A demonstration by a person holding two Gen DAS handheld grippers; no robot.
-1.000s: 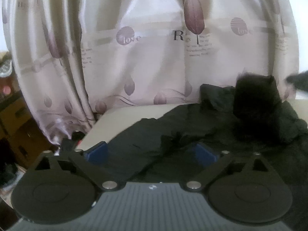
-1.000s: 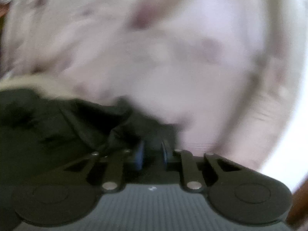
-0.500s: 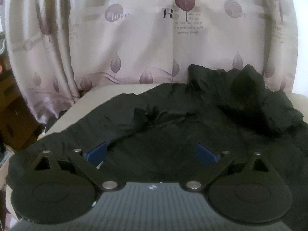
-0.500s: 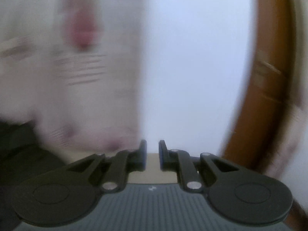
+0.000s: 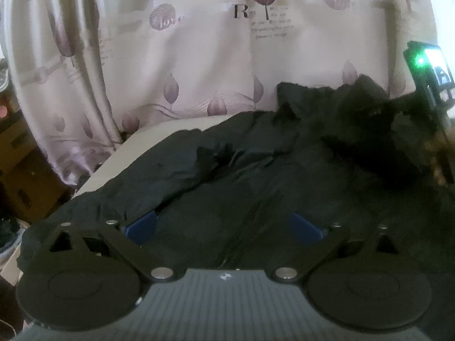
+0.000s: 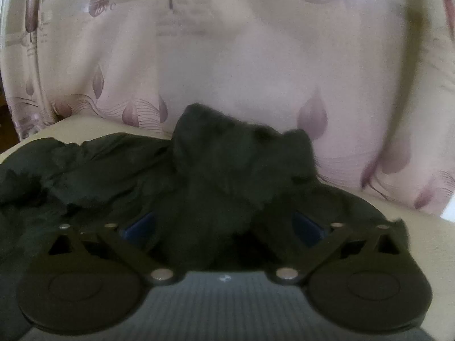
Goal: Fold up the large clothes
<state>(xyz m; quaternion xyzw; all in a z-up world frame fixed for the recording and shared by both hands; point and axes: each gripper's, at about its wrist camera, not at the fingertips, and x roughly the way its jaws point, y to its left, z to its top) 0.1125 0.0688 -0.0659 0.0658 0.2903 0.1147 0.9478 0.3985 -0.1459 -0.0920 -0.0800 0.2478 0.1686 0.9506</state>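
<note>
Left wrist view: left gripper (image 5: 224,227) gapes wide, empty, over the black garment (image 5: 256,187) spread ahead. Right gripper (image 6: 224,227) likewise spread, a dark hump apparently between its fingers, unpinched. Better to seize an edge low before folding.

My right claw (image 6: 223,227) no longer looks at the white wall. Now it looks at the black coat (image 6: 227,170). Its jaws were almost shut before. They have just been opening and now stand wide apart. A lump of the coat sits between them, not pinched. My left claw (image 5: 224,227) is lower and closer to the coat now.
</note>
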